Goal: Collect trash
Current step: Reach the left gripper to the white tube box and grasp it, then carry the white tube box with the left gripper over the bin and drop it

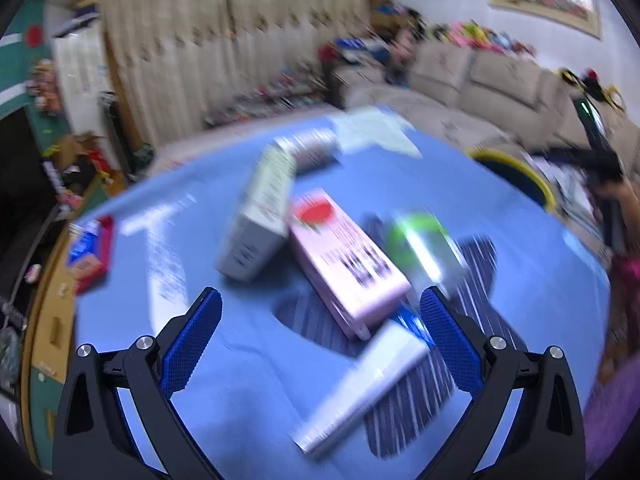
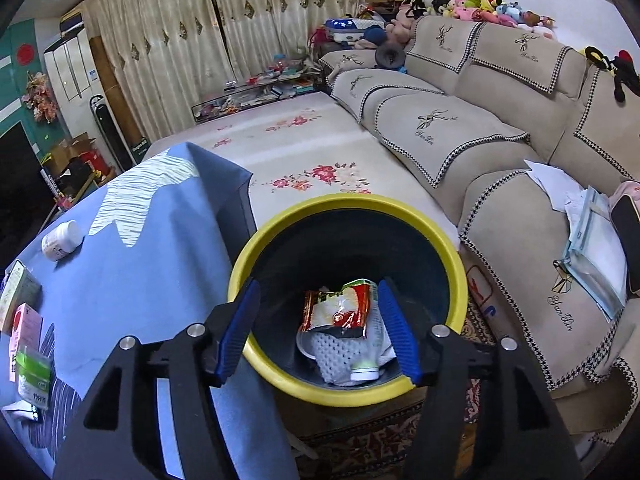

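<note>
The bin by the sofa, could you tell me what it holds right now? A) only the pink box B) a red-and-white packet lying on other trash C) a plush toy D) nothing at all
B: the right wrist view shows a red-and-white packet lying on other trash inside the bin.

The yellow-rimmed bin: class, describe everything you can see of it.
The bin is round, with a thick glossy yellow rim and a dark blue inner wall, plastic by the look. It stands upright and open on the patterned rug, beside the table's blue cloth and in front of the beige sofa. Inside lie a red and white wrapper, a white mesh piece and a small white cap. The right gripper hangs open above it.
</note>
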Demonstrator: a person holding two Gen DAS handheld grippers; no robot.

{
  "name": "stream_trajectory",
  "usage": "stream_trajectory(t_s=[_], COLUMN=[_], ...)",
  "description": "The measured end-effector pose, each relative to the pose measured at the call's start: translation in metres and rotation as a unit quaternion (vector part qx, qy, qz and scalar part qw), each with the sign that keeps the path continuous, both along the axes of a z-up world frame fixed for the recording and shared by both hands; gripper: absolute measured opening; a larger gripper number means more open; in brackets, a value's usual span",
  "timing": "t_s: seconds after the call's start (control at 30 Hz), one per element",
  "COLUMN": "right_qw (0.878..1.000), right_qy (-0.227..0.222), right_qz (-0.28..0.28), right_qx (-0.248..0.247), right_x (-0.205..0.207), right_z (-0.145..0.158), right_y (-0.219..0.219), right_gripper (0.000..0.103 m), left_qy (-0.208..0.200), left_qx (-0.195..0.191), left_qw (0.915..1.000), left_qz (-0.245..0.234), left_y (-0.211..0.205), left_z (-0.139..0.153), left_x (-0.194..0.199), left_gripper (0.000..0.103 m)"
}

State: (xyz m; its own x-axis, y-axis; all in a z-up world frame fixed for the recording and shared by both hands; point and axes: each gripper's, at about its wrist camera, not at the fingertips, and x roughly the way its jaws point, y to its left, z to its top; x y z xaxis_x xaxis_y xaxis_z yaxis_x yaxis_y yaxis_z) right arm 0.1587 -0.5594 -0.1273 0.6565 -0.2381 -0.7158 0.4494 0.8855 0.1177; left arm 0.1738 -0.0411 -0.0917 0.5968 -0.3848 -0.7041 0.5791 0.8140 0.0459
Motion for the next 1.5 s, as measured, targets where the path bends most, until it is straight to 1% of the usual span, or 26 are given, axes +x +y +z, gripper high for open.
stream_trajectory(t_s=[0.1, 0.13, 0.17, 0.2, 0.3, 0.43, 0.57, 0.67, 0.83, 0.87, 0.93, 1.0, 1.07, 1.23, 1.4, 1.5], right_qw=[1.000, 1.000, 1.000, 1.000, 1.000, 1.000, 1.000, 1.000, 1.000, 1.000, 1.000, 0.999, 0.999, 0.999, 0.999, 0.999], right_qy=[0.001, 0.002, 0.002, 0.002, 0.002, 0.003, 0.005, 0.004, 0.002, 0.002, 0.001, 0.000, -0.001, -0.008, -0.019, -0.025], right_qz=[0.003, 0.003, 0.005, 0.006, 0.006, 0.008, 0.010, 0.012, 0.016, 0.016, 0.017, 0.018, 0.018, 0.014, 0.015, 0.012], right_qx=[0.003, 0.003, 0.003, 0.003, 0.004, 0.006, 0.011, 0.013, 0.021, 0.022, 0.024, 0.027, 0.029, 0.034, 0.036, 0.038], right_x=[0.000, 0.000, 0.000, 0.000, 0.001, 0.001, 0.002, 0.001, 0.000, -0.001, -0.002, -0.003, -0.005, -0.010, -0.018, -0.023], right_z=[-0.001, -0.002, -0.002, -0.002, -0.002, -0.002, -0.004, -0.005, -0.007, -0.007, -0.008, -0.009, -0.009, -0.007, -0.004, -0.002], right_y=[0.001, 0.001, 0.001, 0.001, 0.001, 0.001, 0.000, 0.000, -0.002, -0.002, -0.003, -0.003, -0.005, -0.010, -0.012, -0.017], right_gripper=[0.059, 0.059, 0.059, 0.059, 0.059, 0.060, 0.060, 0.060, 0.060, 0.060, 0.060, 0.060, 0.060, 0.060, 0.060, 0.060], left_qy=[0.046, 0.051, 0.057, 0.065, 0.074, 0.085, 0.105, 0.104, 0.112, 0.110, 0.111, 0.112, 0.115, 0.117, 0.094, 0.083], left_qx=[0.004, 0.007, 0.011, 0.016, 0.029, 0.053, 0.070, 0.081, 0.073, 0.075, 0.070, 0.069, 0.065, 0.059, 0.054, 0.046], left_qw=[0.9981, 0.9975, 0.9969, 0.9958, 0.9935, 0.9898, 0.9851, 0.9852, 0.9877, 0.9882, 0.9887, 0.9884, 0.9877, 0.9875, 0.9905, 0.9921], left_qz=[-0.041, -0.047, -0.053, -0.062, -0.081, -0.101, -0.117, -0.110, -0.081, -0.075, -0.072, -0.077, -0.083, -0.087, -0.084, -0.083], left_y=[-0.005, -0.007, -0.008, -0.010, -0.014, -0.022, -0.027, -0.028, -0.022, -0.021, -0.020, -0.019, -0.020, -0.021, -0.035, -0.055], left_z=[-0.014, -0.017, -0.021, -0.024, -0.031, -0.038, -0.047, -0.047, -0.044, -0.043, -0.043, -0.041, -0.039, -0.030, -0.006, 0.011], left_x=[0.000, -0.001, -0.001, -0.002, -0.004, -0.009, -0.013, -0.019, -0.017, -0.017, -0.018, -0.023, -0.028, -0.046, -0.059, -0.055], left_gripper=[0.098, 0.098, 0.096, 0.092, 0.086, 0.084, 0.071, 0.067, 0.048, 0.041, 0.035, 0.026, 0.024, 0.024, 0.024, 0.024])
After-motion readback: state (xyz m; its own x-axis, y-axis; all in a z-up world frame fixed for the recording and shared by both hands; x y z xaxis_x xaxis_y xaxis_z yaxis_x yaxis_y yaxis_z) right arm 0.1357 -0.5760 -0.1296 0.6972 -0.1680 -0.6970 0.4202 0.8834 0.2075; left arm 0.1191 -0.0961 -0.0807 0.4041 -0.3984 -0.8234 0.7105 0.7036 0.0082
